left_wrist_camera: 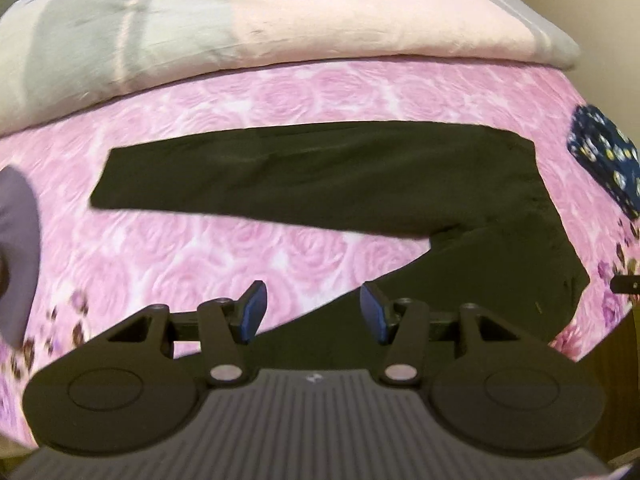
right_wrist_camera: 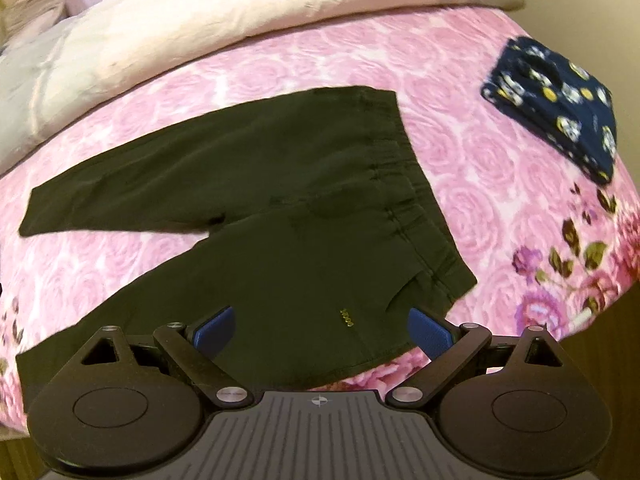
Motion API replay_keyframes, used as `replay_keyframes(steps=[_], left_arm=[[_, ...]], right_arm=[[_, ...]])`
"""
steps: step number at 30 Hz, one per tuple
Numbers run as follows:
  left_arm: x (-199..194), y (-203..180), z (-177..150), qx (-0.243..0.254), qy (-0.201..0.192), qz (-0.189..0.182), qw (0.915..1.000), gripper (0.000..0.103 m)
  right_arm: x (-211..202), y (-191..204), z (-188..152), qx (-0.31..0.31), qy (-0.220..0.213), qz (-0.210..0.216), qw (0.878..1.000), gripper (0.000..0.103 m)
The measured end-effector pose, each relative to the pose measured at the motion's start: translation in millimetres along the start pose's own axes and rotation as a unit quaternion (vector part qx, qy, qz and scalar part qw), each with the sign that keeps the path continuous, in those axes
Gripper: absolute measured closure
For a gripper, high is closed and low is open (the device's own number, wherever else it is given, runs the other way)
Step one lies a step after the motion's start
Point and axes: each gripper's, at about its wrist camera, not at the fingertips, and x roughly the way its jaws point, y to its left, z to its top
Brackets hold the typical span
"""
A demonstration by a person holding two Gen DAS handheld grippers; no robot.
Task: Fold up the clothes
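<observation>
A pair of dark trousers (left_wrist_camera: 320, 176) lies spread flat on a pink rose-print bedspread (left_wrist_camera: 200, 248), its two legs splayed apart toward the left. In the right wrist view the same trousers (right_wrist_camera: 288, 216) show their elastic waistband on the right side. My left gripper (left_wrist_camera: 312, 312) hovers open above the nearer leg, blue pads apart, nothing between them. Over the waist end of the trousers near the bed's front edge, my right gripper (right_wrist_camera: 320, 330) stands wide open and holds nothing.
A folded navy floral garment (left_wrist_camera: 608, 160) (right_wrist_camera: 556, 108) lies at the bed's right side. A pink-and-grey quilt (left_wrist_camera: 280, 20) (right_wrist_camera: 200, 32) is piled along the far side. A grey cloth (left_wrist_camera: 16, 248) shows at the left edge. The bed's front edge drops off at the lower right.
</observation>
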Motion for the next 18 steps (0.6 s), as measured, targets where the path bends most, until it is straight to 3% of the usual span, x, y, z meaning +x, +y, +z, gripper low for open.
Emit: replay_keyframes(steps=[8, 14, 18], left_arm=[[38, 20, 29, 0.010, 0.017, -0.027, 0.9994, 0.056], [62, 19, 52, 0.016, 0.016, -0.036, 0.9991, 0.057], [73, 11, 69, 0.012, 0.004, -0.066, 0.9978, 0.057]], right_arm=[[21, -15, 25, -0.004, 0.014, -0.003, 1.000, 0.007], [35, -31, 68, -0.020, -0.016, 0.006, 1.000, 0.007], [49, -31, 99, -0.041, -0.028, 0.025, 0.998, 0.008]])
